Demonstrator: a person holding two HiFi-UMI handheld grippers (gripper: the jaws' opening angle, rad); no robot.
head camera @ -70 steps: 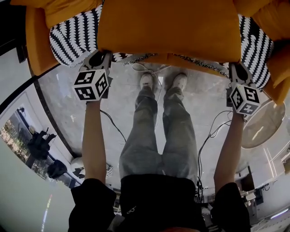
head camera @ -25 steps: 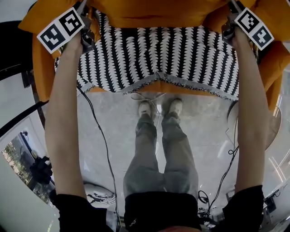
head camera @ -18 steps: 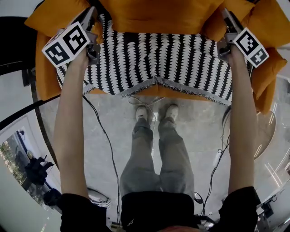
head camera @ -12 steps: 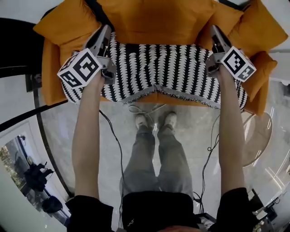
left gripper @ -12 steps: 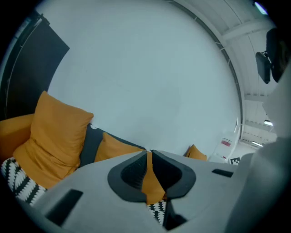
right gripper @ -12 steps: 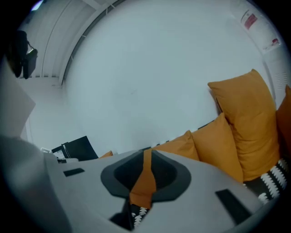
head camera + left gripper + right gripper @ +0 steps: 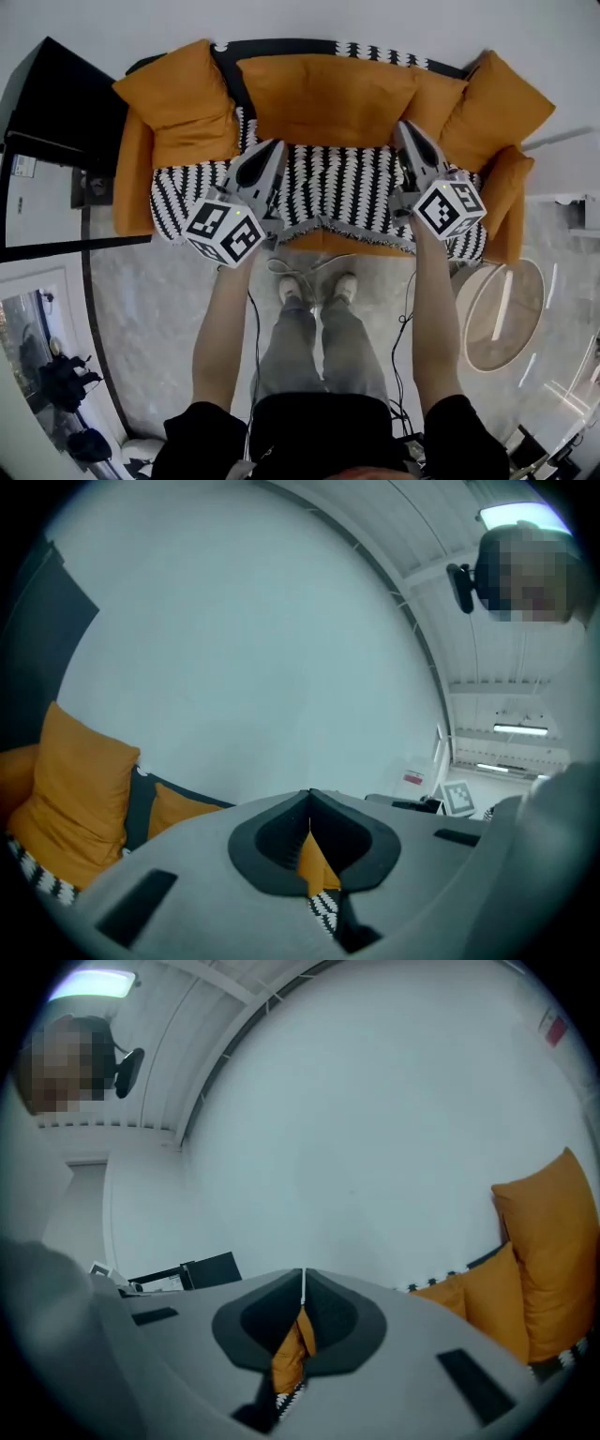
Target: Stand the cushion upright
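The wide orange cushion [image 7: 328, 98] stands upright against the sofa back, in the middle of the head view. Below it the black-and-white patterned throw [image 7: 328, 192] covers the seat. My left gripper [image 7: 272, 145] hovers over the seat's left part, apart from the cushion, its jaws shut with nothing in them. My right gripper [image 7: 405, 127] hovers near the cushion's right end, also shut and empty. In the left gripper view the fingertips [image 7: 309, 794] meet against a pale wall; the right gripper view shows its fingertips [image 7: 303, 1271] meeting likewise.
A smaller orange cushion [image 7: 178, 94] leans at the sofa's left end, and two more [image 7: 492, 108] stand at the right. A round pale table [image 7: 502, 314] stands to the right of the sofa, a black cabinet [image 7: 47, 103] to its left. The person's feet [image 7: 314, 286] are just in front of the sofa.
The grippers held the wide cushion's lower corners and carried it from the seat front to the sofa back. They let go, drew back towards me and upward, and both jaws closed.
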